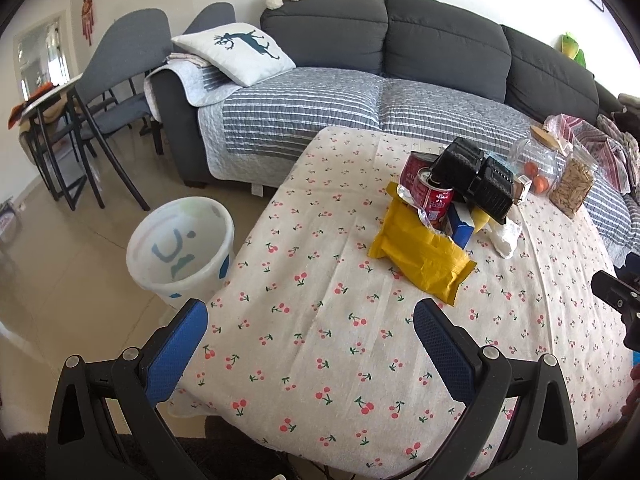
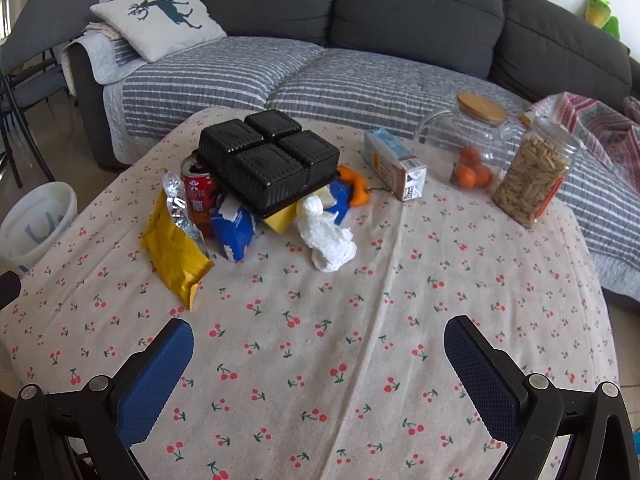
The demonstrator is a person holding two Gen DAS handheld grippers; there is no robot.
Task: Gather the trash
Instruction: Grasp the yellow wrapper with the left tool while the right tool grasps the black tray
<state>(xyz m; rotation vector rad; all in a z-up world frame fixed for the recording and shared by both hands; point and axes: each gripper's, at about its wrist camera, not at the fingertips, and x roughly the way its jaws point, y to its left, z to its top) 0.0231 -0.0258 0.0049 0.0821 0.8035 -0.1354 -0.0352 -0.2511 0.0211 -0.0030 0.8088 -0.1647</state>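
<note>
On the cherry-print tablecloth (image 2: 320, 320), trash pile sits mid-table, ahead of both grippers: yellow snack bag (image 2: 176, 256) at the near-left edge, red can (image 2: 198, 196), blue carton (image 2: 234, 232), crumpled white tissue (image 2: 328, 236), black four-cell tray (image 2: 268, 160) tilted on top. Bag's long axis runs diagonally, one end pointing toward the near table edge. From the left gripper (image 1: 310, 320) the bag (image 1: 420, 256) lies forward-right, close; from the right gripper (image 2: 318, 340) forward-left, farther. Left looks nearer, and the white bin (image 1: 180, 248) on the floor is on its side. Both jaws wide, empty. Jars (image 2: 532, 172) likely not trash.
</note>
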